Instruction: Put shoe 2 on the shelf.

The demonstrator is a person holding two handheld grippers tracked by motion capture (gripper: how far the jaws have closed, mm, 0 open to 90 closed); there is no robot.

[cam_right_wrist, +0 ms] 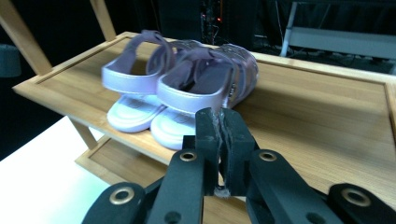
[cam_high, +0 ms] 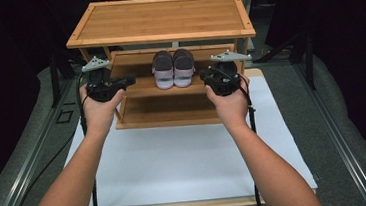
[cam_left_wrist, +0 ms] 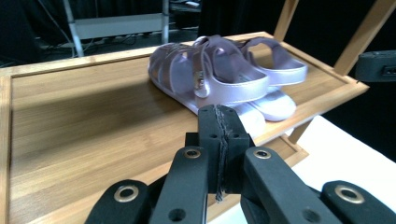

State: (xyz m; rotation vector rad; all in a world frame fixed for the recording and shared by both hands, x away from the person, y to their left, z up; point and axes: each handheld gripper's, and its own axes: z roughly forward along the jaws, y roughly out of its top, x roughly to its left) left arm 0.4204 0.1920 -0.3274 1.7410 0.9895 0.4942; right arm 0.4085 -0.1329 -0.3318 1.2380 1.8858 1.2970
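Glossy lilac strap sandals (cam_high: 173, 68) paired at front edge of slatted bamboo rack (cam_high: 158, 19) middle shelf. Left gripper (cam_left_wrist: 219, 122), right gripper (cam_right_wrist: 221, 125): black jaws pressed together, empty.

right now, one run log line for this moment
left gripper: shut, empty | right gripper: shut, empty | pair of lilac strap sandals: middle shelf of bamboo rack, untouched

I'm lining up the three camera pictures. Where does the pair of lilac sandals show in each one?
High view: the lilac sandals sit centre, on the rack's middle shelf, between the two hands.
Left gripper view: the sandals lie upper centre-right, beyond the shut left claw.
Right gripper view: the sandals lie upper centre-left, beyond the shut right claw.
Shared landmark: the middle shelf that bears them.
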